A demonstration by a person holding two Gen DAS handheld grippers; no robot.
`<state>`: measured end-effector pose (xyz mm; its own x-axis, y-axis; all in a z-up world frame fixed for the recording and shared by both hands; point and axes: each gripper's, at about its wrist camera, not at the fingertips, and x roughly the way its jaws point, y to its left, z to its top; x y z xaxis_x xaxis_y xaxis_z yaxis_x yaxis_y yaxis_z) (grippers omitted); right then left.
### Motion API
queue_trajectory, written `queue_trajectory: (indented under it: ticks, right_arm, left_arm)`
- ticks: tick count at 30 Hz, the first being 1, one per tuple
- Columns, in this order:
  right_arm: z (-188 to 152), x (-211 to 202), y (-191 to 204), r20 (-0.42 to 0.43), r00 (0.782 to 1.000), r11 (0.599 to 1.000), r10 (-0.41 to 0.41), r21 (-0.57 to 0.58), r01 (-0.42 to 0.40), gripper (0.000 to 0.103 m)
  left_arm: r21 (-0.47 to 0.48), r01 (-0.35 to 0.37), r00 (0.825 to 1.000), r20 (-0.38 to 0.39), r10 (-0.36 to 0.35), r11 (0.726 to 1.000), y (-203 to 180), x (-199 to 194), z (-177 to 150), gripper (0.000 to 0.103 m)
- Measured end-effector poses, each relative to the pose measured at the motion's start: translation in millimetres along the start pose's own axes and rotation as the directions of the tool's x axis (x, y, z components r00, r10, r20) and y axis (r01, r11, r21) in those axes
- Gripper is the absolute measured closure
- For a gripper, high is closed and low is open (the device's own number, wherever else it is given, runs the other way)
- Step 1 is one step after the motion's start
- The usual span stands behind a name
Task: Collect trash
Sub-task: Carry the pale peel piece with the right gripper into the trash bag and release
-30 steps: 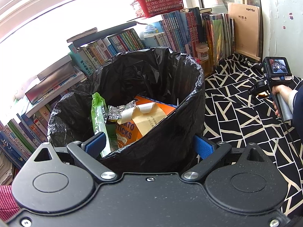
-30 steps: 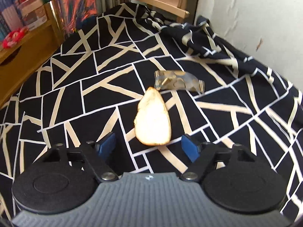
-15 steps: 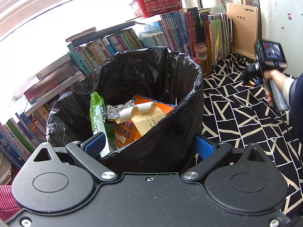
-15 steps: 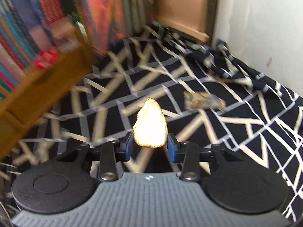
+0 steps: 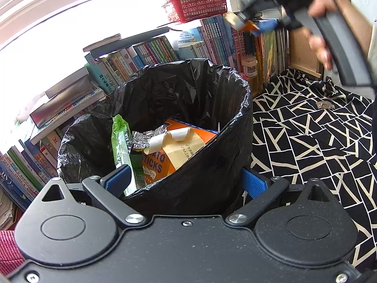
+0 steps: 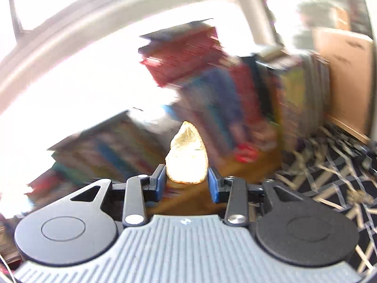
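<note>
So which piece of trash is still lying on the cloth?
The small clear wrapper on the black-and-white cloth. The other pieces are either in the bin or, like the peel, held up in the right gripper.

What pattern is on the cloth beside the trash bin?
Black cloth with irregular cream-white lines, clearest in the left wrist view.

Bright daylight floods a window (image 5: 59,23) above crowded bookshelves (image 5: 146,54), beside a white wall (image 5: 367,0) and a black-and-white patterned cloth (image 5: 306,136).
</note>
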<state>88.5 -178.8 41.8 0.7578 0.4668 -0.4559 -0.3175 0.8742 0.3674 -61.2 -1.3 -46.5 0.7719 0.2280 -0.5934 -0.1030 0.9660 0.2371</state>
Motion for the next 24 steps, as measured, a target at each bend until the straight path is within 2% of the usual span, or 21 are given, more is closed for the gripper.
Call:
queue_trajectory:
  ticks: [5,10,17,24]
  right_arm:
    - [2.2,-14.1,54.5,-0.019,0.985,0.981,0.171,-0.090,-0.172,0.061]
    - [-13.4,-18.6,90.0,-0.106,0.956,0.946,0.274,-0.150,-0.287,0.060]
    - [-41.3,-11.1,112.0,-0.234,0.918,0.901,0.321,-0.221,-0.372,0.060]
    - [-50.9,-11.7,119.9,-0.288,0.894,0.876,0.342,-0.246,-0.414,0.060]
  left_arm:
    - [-0.006,0.003,1.000,-0.001,-0.003,1.000,1.2,-0.5,-0.1,0.005]
    - [-0.008,0.004,1.000,-0.001,-0.004,1.000,2.3,-0.4,-0.5,0.005]
    - [-0.006,0.009,1.000,0.000,-0.009,1.000,3.3,-2.0,-1.3,0.005]
    - [-0.006,0.009,1.000,0.000,-0.009,1.000,3.0,-2.0,-1.3,0.005]
